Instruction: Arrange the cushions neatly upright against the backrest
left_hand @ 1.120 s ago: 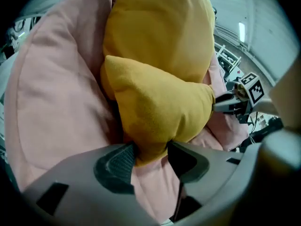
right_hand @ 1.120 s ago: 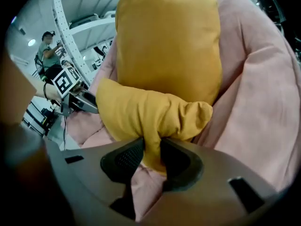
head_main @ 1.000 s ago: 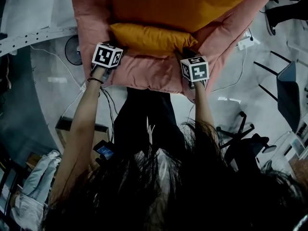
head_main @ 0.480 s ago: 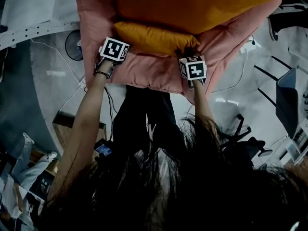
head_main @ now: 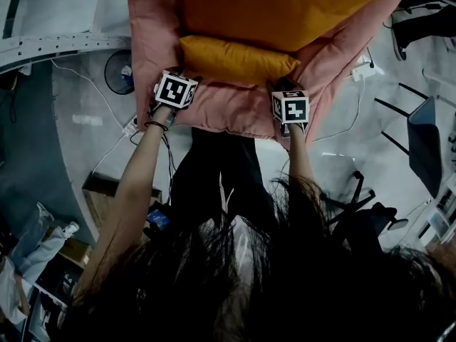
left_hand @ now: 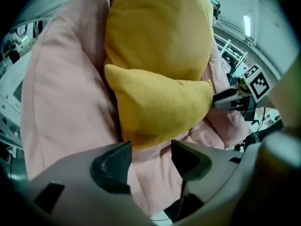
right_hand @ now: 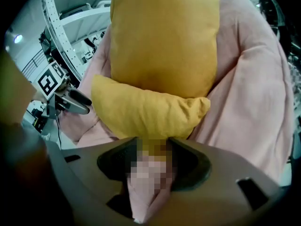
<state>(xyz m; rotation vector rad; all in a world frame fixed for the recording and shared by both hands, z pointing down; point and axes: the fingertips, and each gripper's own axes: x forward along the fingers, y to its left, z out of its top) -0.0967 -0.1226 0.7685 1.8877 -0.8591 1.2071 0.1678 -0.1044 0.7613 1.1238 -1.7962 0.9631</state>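
A small orange cushion [head_main: 239, 59] lies across the seat of a pink padded chair [head_main: 235, 112]. Behind it, a larger orange cushion [head_main: 285, 6] leans on the backrest. My left gripper [head_main: 189, 80] is at the small cushion's left end. Its jaws [left_hand: 150, 147] have just been opening and stand open over pink seat fabric, short of the cushion [left_hand: 160, 107]. My right gripper [head_main: 283, 85] is at the cushion's right end. Its jaws [right_hand: 153, 145] have just been opening too. A fold of pink fabric and the cushion's lower edge [right_hand: 150, 114] sit between them, partly hidden.
A small fan [head_main: 114, 73] and cables lie on the floor left of the chair. A power strip [head_main: 363, 66] is on the right. An office chair base [head_main: 356, 212] stands at the lower right. A box [head_main: 100, 191] sits at the lower left.
The left gripper has drawn back a little from the small cushion toward the seat's front edge. The right gripper stays at the cushion's right end. The view has shifted slightly.
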